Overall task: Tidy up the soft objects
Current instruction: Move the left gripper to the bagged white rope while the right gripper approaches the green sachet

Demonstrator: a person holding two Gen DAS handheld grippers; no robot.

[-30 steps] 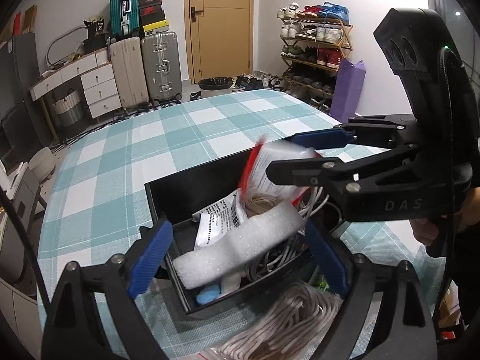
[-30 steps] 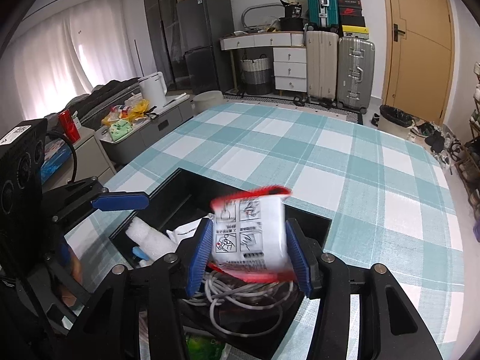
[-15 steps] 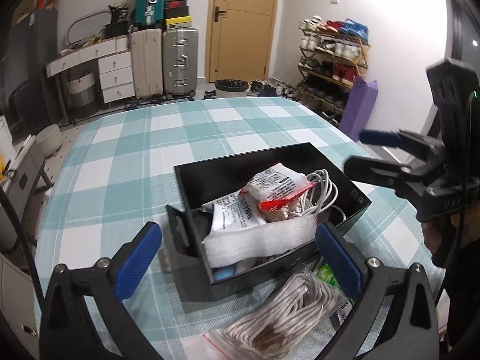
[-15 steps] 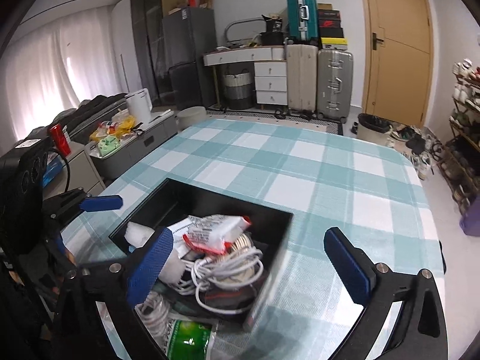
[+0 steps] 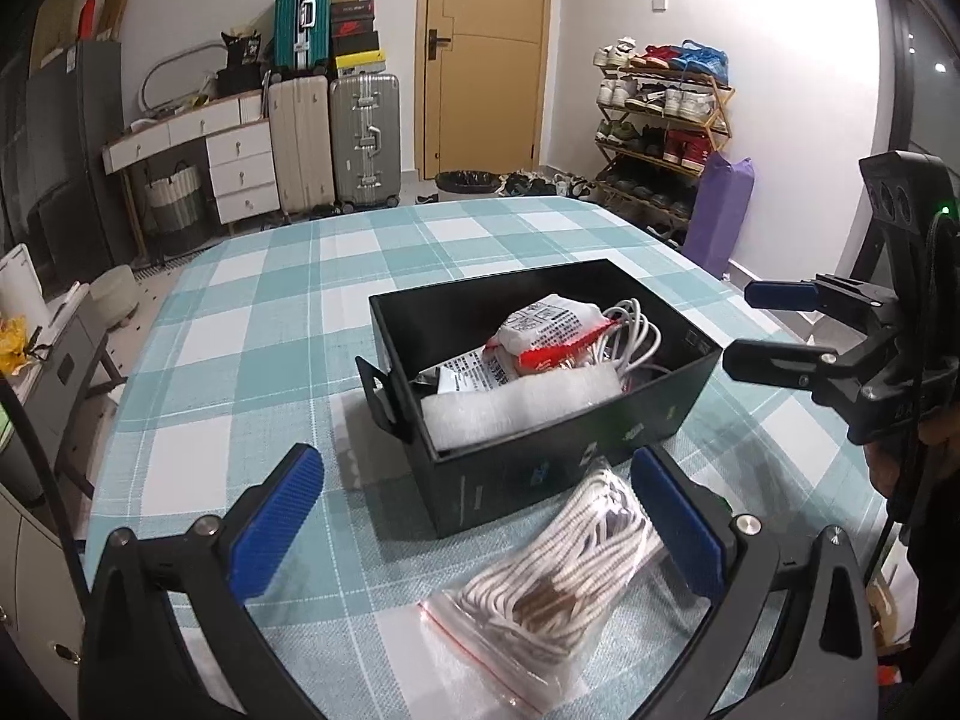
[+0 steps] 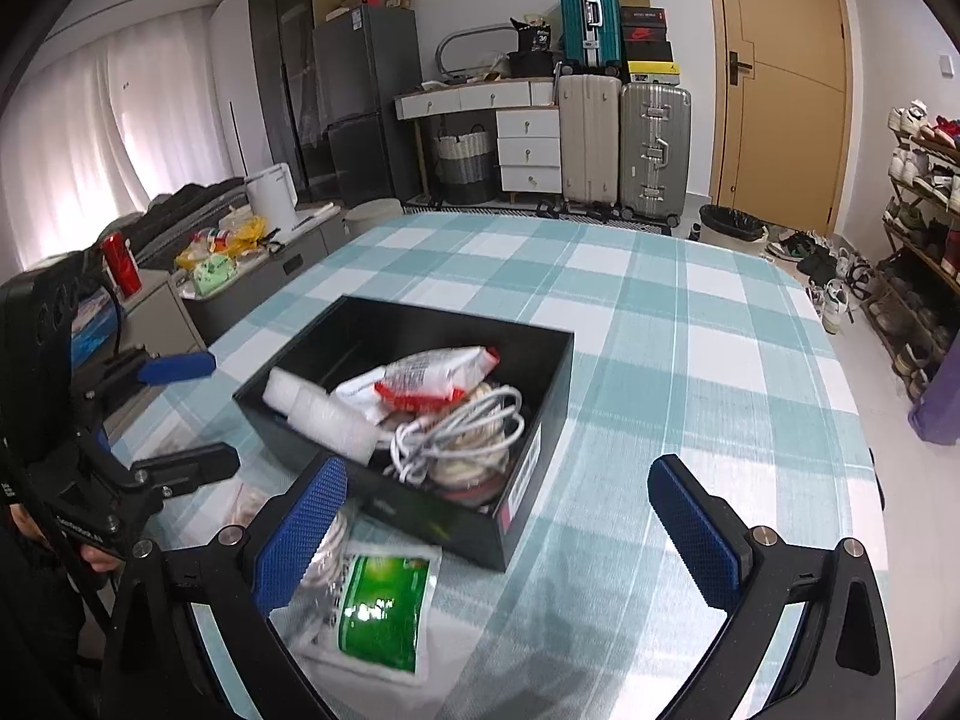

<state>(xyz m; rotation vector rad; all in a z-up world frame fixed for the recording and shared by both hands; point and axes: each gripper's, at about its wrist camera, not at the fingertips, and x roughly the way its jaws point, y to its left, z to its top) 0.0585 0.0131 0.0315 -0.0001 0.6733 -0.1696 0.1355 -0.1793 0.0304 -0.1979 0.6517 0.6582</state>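
A black box stands on the checked table. In it lie a red-and-white packet, a white foam piece, white cables and a printed sachet. A clear zip bag of cord lies in front of the box, between the fingers of my open left gripper. A green-labelled packet lies near my open, empty right gripper. The right gripper also shows in the left wrist view, the left gripper in the right wrist view.
The teal checked tablecloth covers the table. Suitcases, drawers, a door and a shoe rack stand beyond the far edge. A low cabinet with a kettle is to the left.
My right gripper opened, dropped the red-and-white packet into the box and drew back. My left gripper pulled back from the box and now frames the bag of cord.
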